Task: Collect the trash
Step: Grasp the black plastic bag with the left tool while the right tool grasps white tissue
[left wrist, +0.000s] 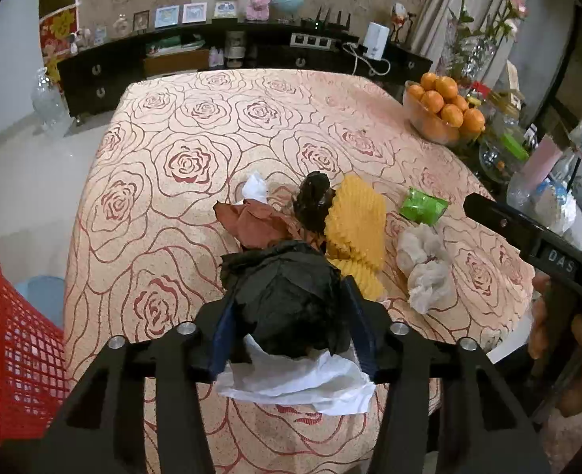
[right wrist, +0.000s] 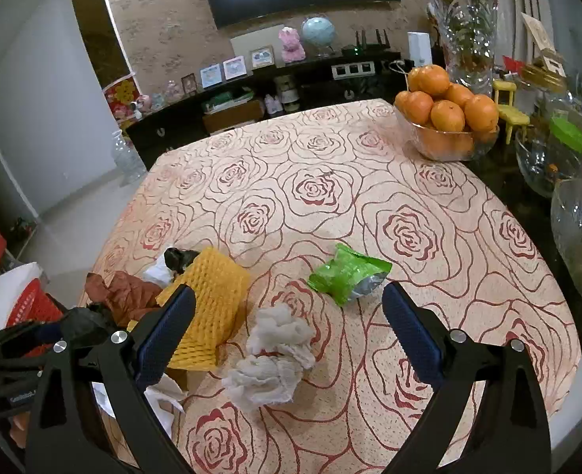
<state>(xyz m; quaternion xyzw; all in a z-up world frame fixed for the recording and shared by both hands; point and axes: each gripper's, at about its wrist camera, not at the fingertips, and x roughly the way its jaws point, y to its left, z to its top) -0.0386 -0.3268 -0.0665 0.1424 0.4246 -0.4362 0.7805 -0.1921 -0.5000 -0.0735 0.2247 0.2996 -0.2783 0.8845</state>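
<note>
Left wrist view: left claw (left wrist: 287,312) clamps one black wad (left wrist: 287,296); right claw (right wrist: 287,320) gapes empty over one grey tissue (right wrist: 273,359).

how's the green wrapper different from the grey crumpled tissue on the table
Colour: the green wrapper is bright green with a shiny silver inside at one end; the grey crumpled tissue is dull off-white grey.
Shape: the wrapper lies fairly flat, while the tissue is bunched into a lumpy wad.
Place: the tissue sits between the open fingers of the right gripper; the wrapper lies farther out.
Both rest loose on the rose tablecloth, held by nothing.
</note>
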